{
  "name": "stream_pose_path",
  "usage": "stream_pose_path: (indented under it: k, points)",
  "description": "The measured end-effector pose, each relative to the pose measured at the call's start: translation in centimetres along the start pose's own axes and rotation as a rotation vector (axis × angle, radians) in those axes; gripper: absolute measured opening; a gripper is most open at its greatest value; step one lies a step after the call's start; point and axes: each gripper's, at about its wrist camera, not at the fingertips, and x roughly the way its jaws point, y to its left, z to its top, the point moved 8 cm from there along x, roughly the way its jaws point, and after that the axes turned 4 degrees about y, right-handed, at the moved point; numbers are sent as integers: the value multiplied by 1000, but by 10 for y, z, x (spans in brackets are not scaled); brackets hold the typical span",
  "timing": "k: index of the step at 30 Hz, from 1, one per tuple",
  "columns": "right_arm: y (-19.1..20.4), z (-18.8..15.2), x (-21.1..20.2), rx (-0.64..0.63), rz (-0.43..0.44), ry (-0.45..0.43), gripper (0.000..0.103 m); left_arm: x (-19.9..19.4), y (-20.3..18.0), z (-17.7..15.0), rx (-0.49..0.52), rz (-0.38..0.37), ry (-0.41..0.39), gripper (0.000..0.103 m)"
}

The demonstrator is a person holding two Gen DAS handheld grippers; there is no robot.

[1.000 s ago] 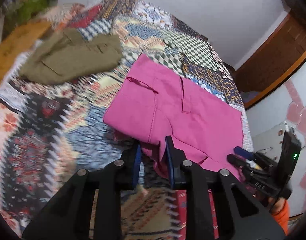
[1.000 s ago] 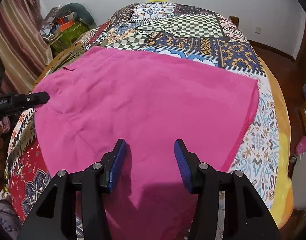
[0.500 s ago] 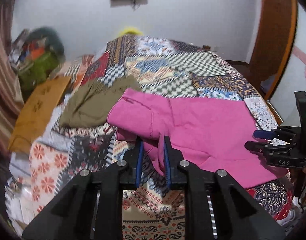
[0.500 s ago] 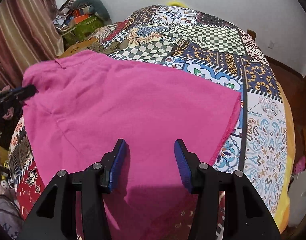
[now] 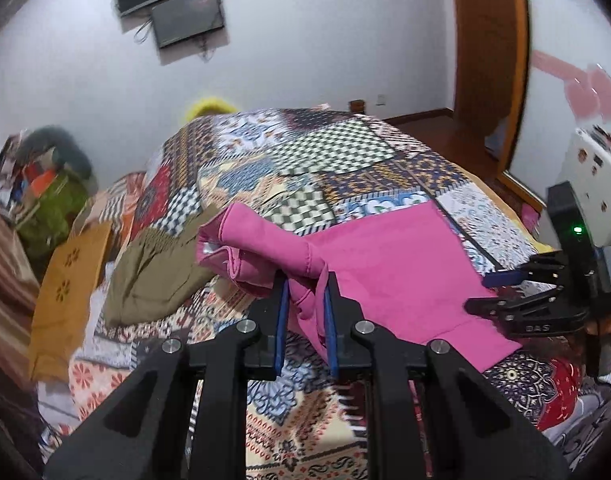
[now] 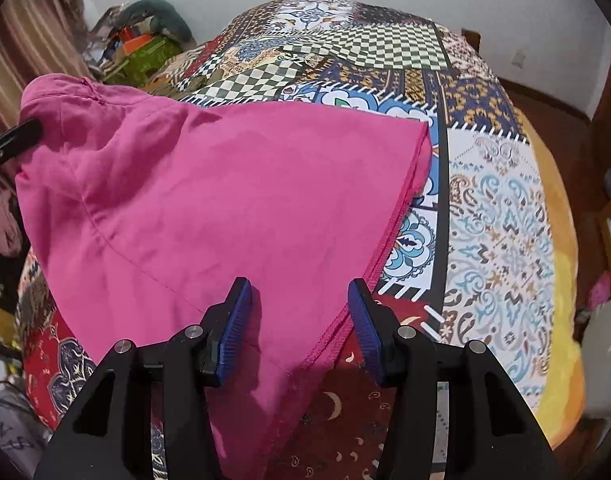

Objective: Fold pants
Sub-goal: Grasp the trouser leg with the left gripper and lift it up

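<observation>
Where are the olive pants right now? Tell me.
In the left wrist view, the olive pants lie on the patchwork bedspread, left of the pink pants that the left gripper grips.

Far half of bed bare patchwork quilt, open for passing. Pink pants cover near-centre of bed, bunched end lifted between left gripper fingers, blocking low path there. Olive garment lies just left of pants, touching bunched end. Brown bag and clutter pile crowd bed's left side. Right gripper fingers spread wide over pants' near hem; bare quilt strip to its right, up to yellow bed edge.
</observation>
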Motion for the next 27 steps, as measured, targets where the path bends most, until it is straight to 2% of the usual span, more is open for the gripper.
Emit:
stream_pose_path:
  k: [8,14,21,27]
  points:
    - [0,-2,0,5,13,-9,46,-5,-49,13,129,-61,-17,15]
    - [0,-2,-1,15,17,-15,46,6,-75,13,135,-167,50,15]
    - [-2,-3,-7,17,10,-20,46,14,-86,8,118,-234,99,15]
    - [-15,-5,-28,17,-28,-51,46,16,-97,5,133,-272,122,15]
